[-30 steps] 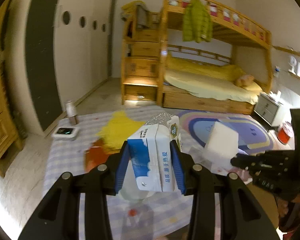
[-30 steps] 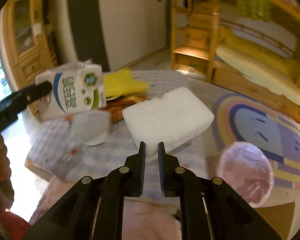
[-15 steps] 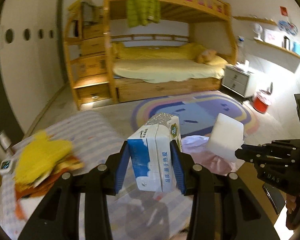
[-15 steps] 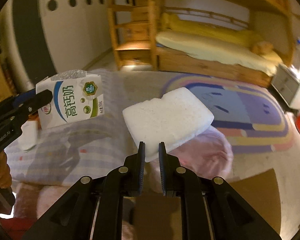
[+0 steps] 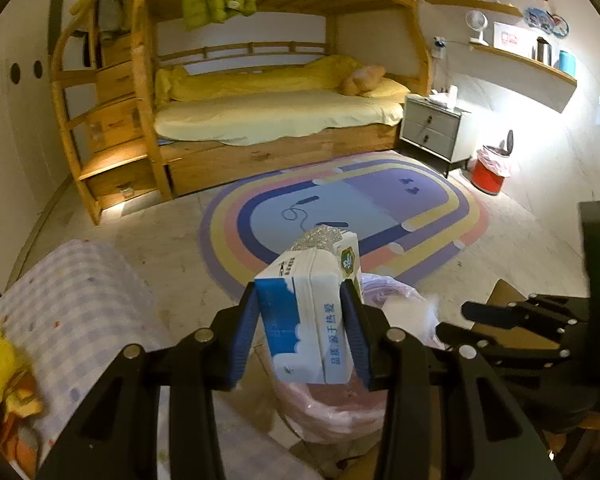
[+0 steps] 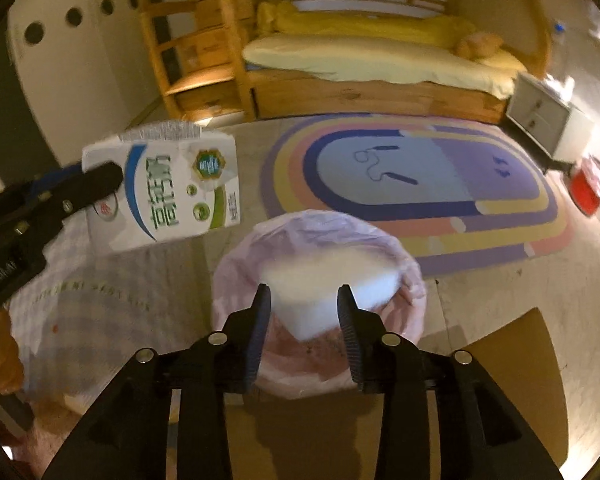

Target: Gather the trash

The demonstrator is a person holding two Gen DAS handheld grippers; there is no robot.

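Observation:
My left gripper [image 5: 303, 328] is shut on a blue and white milk carton [image 5: 312, 312], its silver top torn open, held just above a bin lined with a pink bag [image 5: 332, 412]. From the right wrist view the same carton [image 6: 164, 188] hangs at the left in that gripper [image 6: 100, 184]. My right gripper [image 6: 303, 312] hovers over the pink-lined bin [image 6: 320, 240] with its jaws opening. The white foam block [image 6: 332, 280], blurred, has left the pads and drops into the bag. In the left wrist view the right gripper [image 5: 460, 320] shows at the right with nothing in it.
A table under a checked cloth [image 5: 80, 304] stands at the left, with yellow and orange things [image 5: 0, 368] on it. A cardboard sheet [image 6: 512, 368] lies beside the bin. Beyond lie an oval rug [image 5: 340, 216], a wooden bunk bed [image 5: 276, 120], a nightstand [image 5: 432, 132] and a red bin [image 5: 490, 172].
Both grippers swung right from the table to over the pink-lined bin. The right gripper's jaws parted and the foam block fell from them. The left gripper keeps the carton.

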